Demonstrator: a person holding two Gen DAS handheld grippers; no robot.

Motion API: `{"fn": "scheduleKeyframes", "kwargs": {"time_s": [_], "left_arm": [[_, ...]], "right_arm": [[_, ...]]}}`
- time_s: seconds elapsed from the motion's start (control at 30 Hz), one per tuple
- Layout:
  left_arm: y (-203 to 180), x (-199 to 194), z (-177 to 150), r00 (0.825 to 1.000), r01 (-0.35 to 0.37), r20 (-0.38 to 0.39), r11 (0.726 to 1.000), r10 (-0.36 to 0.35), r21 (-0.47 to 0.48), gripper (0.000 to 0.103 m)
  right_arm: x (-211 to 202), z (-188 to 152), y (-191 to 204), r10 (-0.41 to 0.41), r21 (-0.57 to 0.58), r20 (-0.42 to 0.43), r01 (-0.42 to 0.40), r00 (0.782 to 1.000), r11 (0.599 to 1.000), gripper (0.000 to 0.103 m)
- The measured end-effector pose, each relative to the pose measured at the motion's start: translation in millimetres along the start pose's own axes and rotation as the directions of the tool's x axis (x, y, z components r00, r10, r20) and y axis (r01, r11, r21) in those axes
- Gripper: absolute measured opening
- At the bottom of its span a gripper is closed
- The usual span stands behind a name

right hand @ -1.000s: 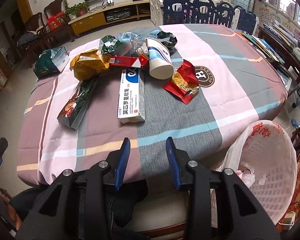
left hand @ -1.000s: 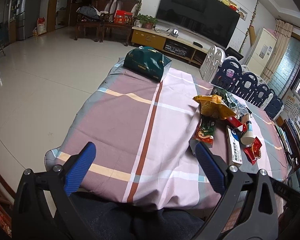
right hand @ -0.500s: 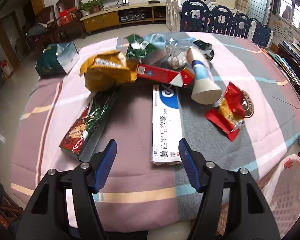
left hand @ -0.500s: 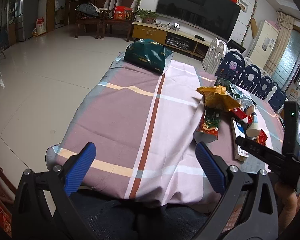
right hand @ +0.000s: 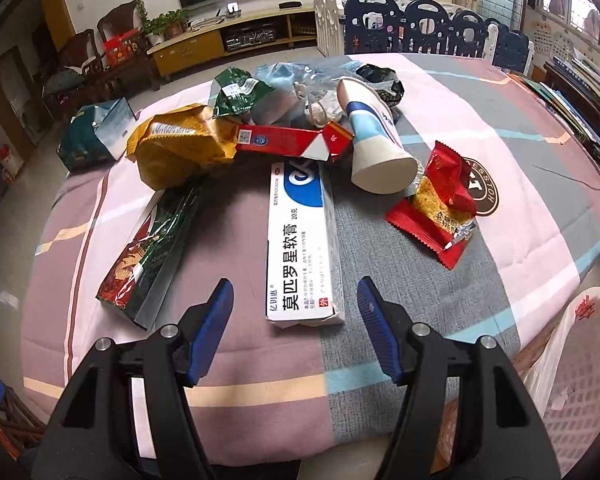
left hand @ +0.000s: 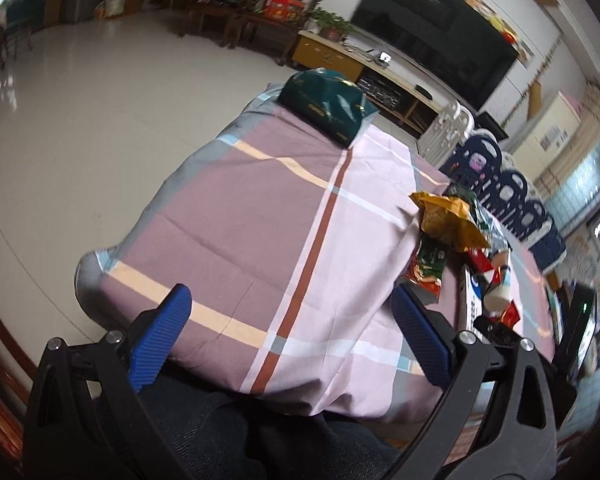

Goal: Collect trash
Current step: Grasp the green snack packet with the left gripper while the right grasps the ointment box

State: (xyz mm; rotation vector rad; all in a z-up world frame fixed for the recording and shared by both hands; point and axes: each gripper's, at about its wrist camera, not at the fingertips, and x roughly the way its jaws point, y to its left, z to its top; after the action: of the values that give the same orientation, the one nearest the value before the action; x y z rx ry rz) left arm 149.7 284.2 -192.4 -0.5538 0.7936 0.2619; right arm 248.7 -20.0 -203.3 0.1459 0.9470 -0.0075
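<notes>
Trash lies scattered on the checked tablecloth (right hand: pixel 380 264). A white and blue ointment box (right hand: pixel 302 242) lies lengthwise just beyond my right gripper (right hand: pixel 296 292), which stands open with the box's near end in line with the gap, not touched. Around it are a green and red snack box (right hand: pixel 148 254), a crumpled yellow bag (right hand: pixel 176 146), a red carton (right hand: pixel 292 140), a tipped paper cup (right hand: pixel 374 140) and a red wrapper (right hand: pixel 440 200). My left gripper (left hand: pixel 288 300) hangs open over the table's near left edge, holding nothing. The trash pile (left hand: pixel 448 224) sits to its right.
A white basket lined with a plastic bag (right hand: pixel 580 360) stands at the table's right front edge. A dark green tissue pack (left hand: pixel 328 108) rests at the table's far end. Blue and white child fencing (right hand: pixel 420 28) and a TV cabinet (right hand: pixel 228 36) stand behind. A person's dark-clothed lap (left hand: pixel 240 432) is below the left gripper.
My right gripper has opened wider and moved forward over the table toward the ointment box. The left gripper has sunk a little and rolled, tilting its view.
</notes>
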Motion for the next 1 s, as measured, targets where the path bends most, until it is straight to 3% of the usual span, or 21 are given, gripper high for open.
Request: {"fn": "scheduleKeyframes", "kwargs": {"time_s": [0.13,0.23,0.3,0.33,0.37,0.47,0.57,0.63,0.67,0.73,0.8,0.87,0.93,0.97,1.0], "left_arm": [[3.6,4.1,-0.3,1.0,0.005,-0.013,0.999,-0.005,-0.038,0.099],[-1.4,4.9,-1.8,1.0,0.002,-0.007,1.0,-0.002,-0.015,0.099],[-5.9,6.4,-2.4,1.0,-0.001,-0.007,1.0,0.002,0.006,0.099],[-8.0,6.7,-2.5,1.0,-0.005,-0.006,1.0,0.005,0.017,0.099],[-11.5,7.5,-2.9,1.0,-0.009,-0.002,0.999,0.009,0.031,0.099],[-25.4,7.8,-4.6,1.0,-0.007,0.016,0.995,0.005,0.102,0.099],[-55.1,6.1,-4.7,0.994,0.079,0.054,0.966,-0.095,0.245,0.099],[-84.7,18.8,-5.3,0.991,0.124,0.01,0.927,-0.136,0.353,0.099],[-104.4,33.9,-5.9,0.988,0.152,-0.05,0.898,-0.144,0.412,0.099],[-127.7,63.1,-4.4,0.974,0.211,-0.175,0.872,-0.147,0.442,0.099],[-142.5,96.2,-1.7,0.935,0.279,-0.322,0.87,-0.15,0.406,0.098],[-149.3,117.3,2.3,0.911,0.305,-0.378,0.884,-0.164,0.353,0.093],[-154.0,129.0,4.7,0.912,0.294,-0.377,0.897,-0.16,0.331,0.089],[-157.0,134.0,4.8,0.913,0.286,-0.379,0.899,-0.152,0.331,0.081],[-160.1,139.2,3.1,0.907,0.294,-0.394,0.896,-0.151,0.332,0.063]], "right_arm": [[4.7,3.4,3.3,0.01,-0.016,0.002,-0.01,1.0,1.0,0.064],[26.5,12.6,9.1,-0.083,-0.061,-0.023,0.081,0.996,0.995,0.064],[37.6,16.4,6.5,-0.086,-0.054,-0.036,0.084,0.996,0.995,0.064],[42.9,18.1,5.2,-0.085,-0.055,-0.047,0.083,0.995,0.995,0.061],[44.5,17.9,5.2,-0.083,-0.059,-0.051,0.08,0.995,0.995,0.045],[39.0,15.0,4.8,-0.045,-0.084,-0.055,0.041,0.997,0.996,0.04],[22.2,5.6,-1.9,0.001,-0.1,-0.053,-0.007,0.999,0.995,0.04],[12.9,-2.0,-10.5,0.008,-0.107,-0.057,-0.015,0.998,0.994,0.04],[9.4,-4.7,-15.8,0.013,-0.103,-0.059,-0.019,0.998,0.995,0.04],[2.7,-9.4,-29.8,0.027,-0.08,-0.067,-0.032,0.997,0.996,0.04],[-2.5,-10.8,-46.4,0.036,-0.051,-0.064,-0.039,0.997,0.998,0.041],[-5.1,-11.7,-60.2,0.047,-0.031,-0.067,-0.049,0.997,0.998,0.042],[-6.8,-10.5,-67.6,0.064,-0.026,-0.07,-0.066,0.996,0.997,0.044],[-8.1,-10.0,-68.9,0.071,-0.028,-0.066,-0.073,0.995,0.997,0.046],[-9.0,-9.1,-69.7,0.078,-0.037,-0.062,-0.08,0.995,0.996,0.05]]}}
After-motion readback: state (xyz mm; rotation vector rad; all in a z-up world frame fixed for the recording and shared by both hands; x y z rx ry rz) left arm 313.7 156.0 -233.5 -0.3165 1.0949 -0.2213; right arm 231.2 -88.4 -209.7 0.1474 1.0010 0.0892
